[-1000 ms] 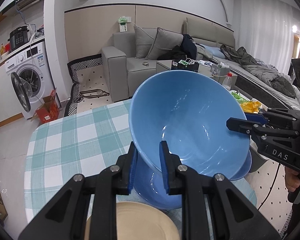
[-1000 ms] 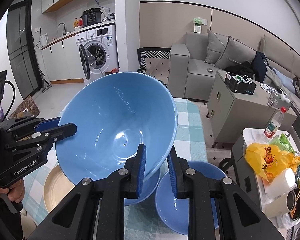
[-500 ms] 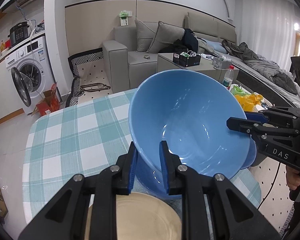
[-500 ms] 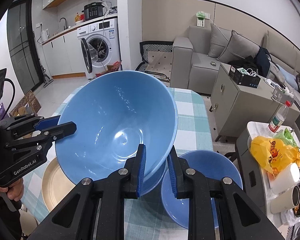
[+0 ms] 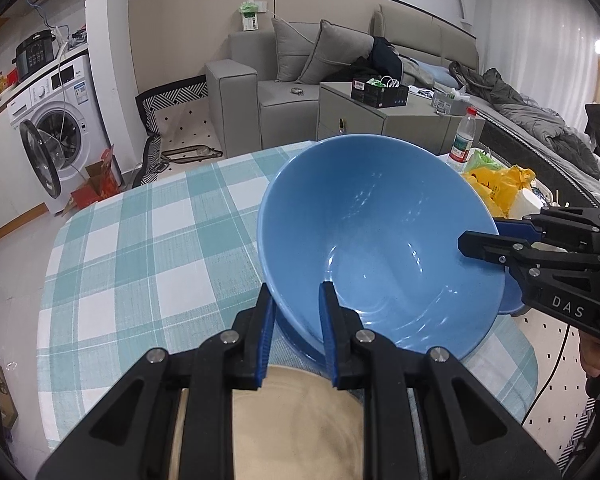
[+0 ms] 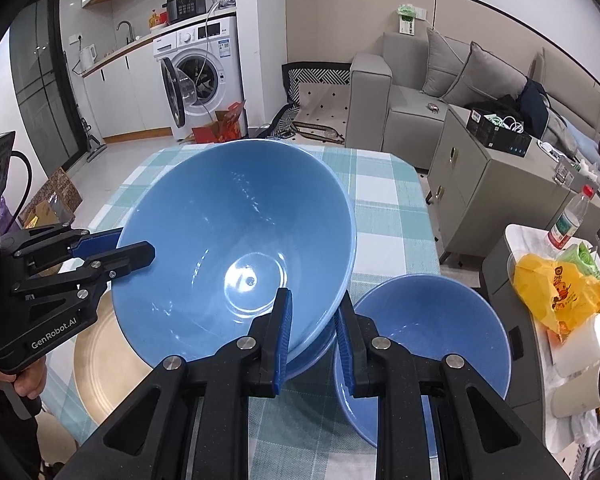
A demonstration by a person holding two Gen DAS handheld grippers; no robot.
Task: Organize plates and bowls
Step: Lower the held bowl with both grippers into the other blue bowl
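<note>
Gripping opposite sides of the rim, the left gripper [image 5: 296, 312] and the right gripper [image 6: 312, 320] are both clamping the large blue bowl [image 6: 236, 252], which is sitting tilted above the checked tablecloth [image 5: 140, 248]. A second blue bowl's rim [image 5: 300, 344] is showing directly beneath it. A smaller blue bowl [image 6: 424, 344] is standing just beside, and a tan plate [image 6: 100, 364] is lying near the left gripper.

free: checked table [image 5: 112, 264] far side | blocked: second bowl [image 6: 428, 332], tan plate [image 6: 100, 364]
</note>
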